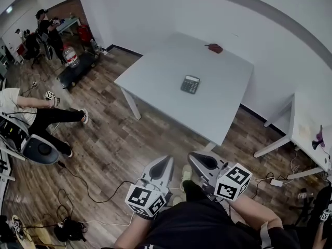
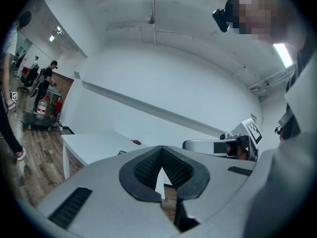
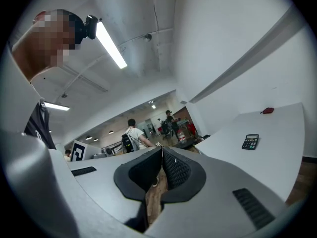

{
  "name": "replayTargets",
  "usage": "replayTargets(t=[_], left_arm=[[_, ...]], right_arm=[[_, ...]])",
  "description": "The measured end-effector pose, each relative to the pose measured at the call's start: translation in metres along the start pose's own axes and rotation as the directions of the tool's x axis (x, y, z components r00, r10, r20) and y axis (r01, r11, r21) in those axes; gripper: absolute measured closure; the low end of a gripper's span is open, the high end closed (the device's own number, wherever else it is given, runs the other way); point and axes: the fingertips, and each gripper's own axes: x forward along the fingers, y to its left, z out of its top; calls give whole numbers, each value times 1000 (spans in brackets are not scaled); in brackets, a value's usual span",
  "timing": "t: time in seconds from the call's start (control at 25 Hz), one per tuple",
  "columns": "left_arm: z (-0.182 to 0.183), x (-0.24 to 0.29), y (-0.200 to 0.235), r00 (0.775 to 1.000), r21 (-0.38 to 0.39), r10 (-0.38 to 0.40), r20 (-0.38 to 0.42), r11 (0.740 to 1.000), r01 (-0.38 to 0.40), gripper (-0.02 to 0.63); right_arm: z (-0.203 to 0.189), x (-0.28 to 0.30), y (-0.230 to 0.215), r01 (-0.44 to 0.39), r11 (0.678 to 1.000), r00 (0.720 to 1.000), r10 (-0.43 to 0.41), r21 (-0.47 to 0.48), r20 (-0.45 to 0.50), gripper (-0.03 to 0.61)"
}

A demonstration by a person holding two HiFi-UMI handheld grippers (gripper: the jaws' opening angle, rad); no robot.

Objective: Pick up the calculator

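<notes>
The dark calculator [image 1: 190, 84] lies flat near the middle of a white table [image 1: 155, 71]; it also shows in the right gripper view [image 3: 250, 142] and as a small dark sliver in the left gripper view [image 2: 122, 152]. Both grippers are held low over the wood floor, well short of the table's near edge. My left gripper [image 1: 166, 160] is shut with nothing in it, its tips meeting in its own view [image 2: 161, 147]. Beside it, my right gripper [image 1: 195, 156] is shut and empty too [image 3: 162, 148].
A small red object [image 1: 213, 48] sits at the table's far edge. A second white table [image 1: 306, 134] stands at the right. A seated person [image 1: 36, 115] and cables [image 1: 78, 183] occupy the floor at the left. People and a cart [image 1: 75, 69] are further back.
</notes>
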Motion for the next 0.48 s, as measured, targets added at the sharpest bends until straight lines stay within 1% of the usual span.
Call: replayTargets(t=[0.24, 0.48], left_arm=[[3, 38, 28, 999, -7, 22, -30, 1000, -22, 609], [4, 104, 64, 996, -24, 46, -73, 999, -48, 609]], right_arm=[[10, 26, -39, -12, 1000, 1000, 12, 27, -11, 565], [32, 50, -108, -5, 997, 1000, 6, 75, -14, 565]])
